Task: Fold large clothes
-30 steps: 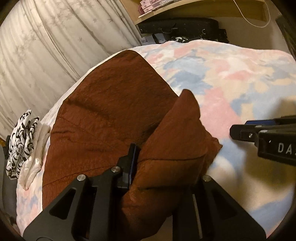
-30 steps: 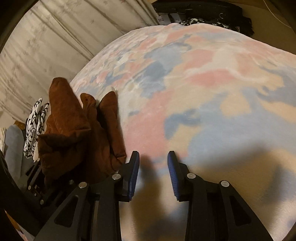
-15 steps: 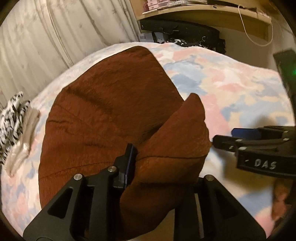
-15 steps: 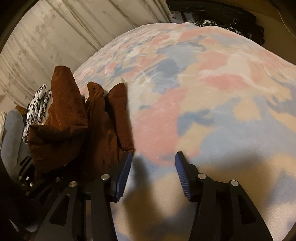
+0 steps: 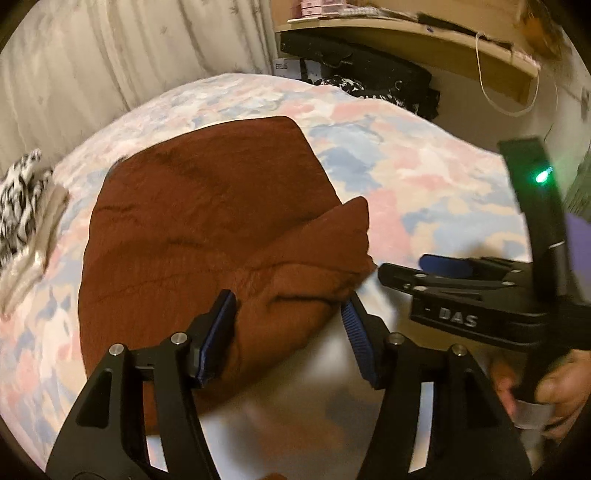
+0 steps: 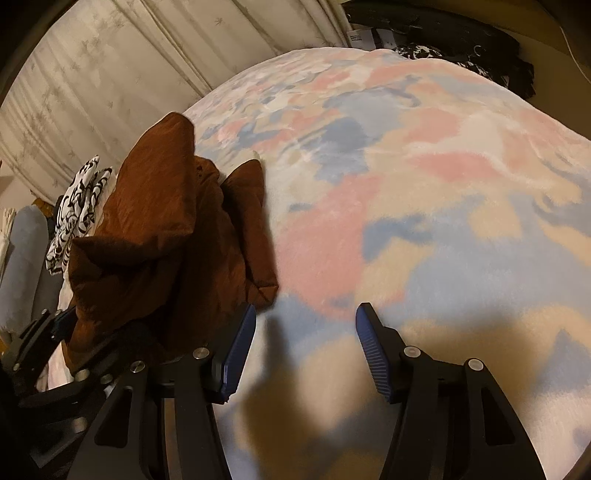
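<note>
A rust-brown garment (image 5: 207, 221) lies spread on the pastel blanket (image 5: 406, 166), with a folded flap bunched at its near right corner. My left gripper (image 5: 286, 332) hovers above that flap; its jaws are opening, and the cloth sags between them, brushing the left pad and free of the right one. In the right wrist view the garment (image 6: 159, 229) stands bunched at the left. My right gripper (image 6: 306, 350) is just right of it over bare blanket (image 6: 406, 184), its jaws opening with nothing between them. The right gripper (image 5: 406, 269) also shows in the left wrist view, held by a hand (image 5: 554, 391).
A black-and-white patterned cloth (image 5: 18, 199) lies at the bed's left edge beside a pale curtain (image 5: 110, 55). Beyond the bed's far end a black bag (image 5: 354, 62) sits under a wooden shelf (image 5: 406, 33). Bare blanket stretches to the right of the garment.
The left gripper has let go of the brown flap, opened wide and risen, and the flap has sagged down. The right gripper's jaws have spread wider beside the garment.
</note>
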Tool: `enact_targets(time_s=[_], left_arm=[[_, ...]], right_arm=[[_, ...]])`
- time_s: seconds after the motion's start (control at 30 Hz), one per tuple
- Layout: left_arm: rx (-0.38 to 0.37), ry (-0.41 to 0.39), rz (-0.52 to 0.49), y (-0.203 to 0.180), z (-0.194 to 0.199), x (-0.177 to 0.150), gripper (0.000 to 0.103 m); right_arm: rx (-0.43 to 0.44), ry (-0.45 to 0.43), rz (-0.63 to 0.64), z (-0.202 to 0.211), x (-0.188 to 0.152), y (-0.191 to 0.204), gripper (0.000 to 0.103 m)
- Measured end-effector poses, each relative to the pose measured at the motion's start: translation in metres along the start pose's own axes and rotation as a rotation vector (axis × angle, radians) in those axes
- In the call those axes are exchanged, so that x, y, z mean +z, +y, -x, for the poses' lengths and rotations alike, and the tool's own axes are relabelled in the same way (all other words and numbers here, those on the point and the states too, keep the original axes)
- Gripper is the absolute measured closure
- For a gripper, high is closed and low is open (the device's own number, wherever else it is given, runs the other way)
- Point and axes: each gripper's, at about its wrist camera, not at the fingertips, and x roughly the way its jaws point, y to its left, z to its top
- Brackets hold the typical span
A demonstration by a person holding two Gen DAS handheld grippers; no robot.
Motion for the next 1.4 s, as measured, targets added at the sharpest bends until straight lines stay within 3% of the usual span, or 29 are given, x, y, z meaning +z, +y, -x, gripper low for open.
enact_targets(time_s=[0.17, 0.33, 0.53, 0.7, 0.83, 0.93, 1.07, 1.13, 1.17, 1.2, 1.33, 1.4], left_arm=[[-0.076, 0.012, 0.097, 0.019, 0.031, -0.011, 0.047], [-0.119, -0.041, 0.185, 0.047, 0.072, -0.020, 0.047], [-0.014, -0.116, 0.268, 0.099, 0.101, -0.026, 0.047], [0.012, -0.090, 0.310, 0.137, 0.083, -0.029, 0.047], [0.010, -0.053, 0.352, 0.160, 0.046, -0.025, 0.047], [-0.008, -0.012, 0.410, 0.173, 0.015, -0.027, 0.047], [0.016, -0.035, 0.422, 0.174, 0.001, -0.031, 0.047], [0.022, -0.038, 0.414, 0.173, -0.002, -0.030, 0.046], [0.024, -0.038, 0.408, 0.172, -0.003, -0.029, 0.046], [0.034, -0.035, 0.403, 0.172, -0.004, -0.028, 0.046], [0.026, -0.044, 0.440, 0.174, -0.005, -0.021, 0.046], [0.049, -0.053, 0.448, 0.171, -0.009, -0.017, 0.046]], right_arm=[[0.018, 0.022, 0.021, 0.010, -0.005, 0.006, 0.044], [0.103, 0.055, -0.019, 0.026, -0.010, 0.011, 0.040], [0.153, 0.028, -0.019, 0.060, 0.001, 0.030, 0.040], [0.180, -0.024, -0.009, 0.098, 0.011, 0.046, 0.040], [0.207, -0.008, -0.011, 0.109, 0.019, 0.059, 0.036], [0.176, 0.039, 0.026, 0.098, 0.023, 0.074, 0.035], [0.114, 0.108, 0.067, 0.058, 0.022, 0.087, 0.035], [0.132, 0.124, 0.088, 0.044, 0.019, 0.093, 0.045], [0.154, 0.126, 0.102, 0.040, 0.019, 0.097, 0.070], [0.142, 0.114, 0.129, 0.038, 0.018, 0.102, 0.076], [0.047, -0.129, 0.315, 0.074, 0.036, 0.132, 0.084], [0.026, -0.184, 0.334, 0.083, 0.046, 0.133, 0.086]])
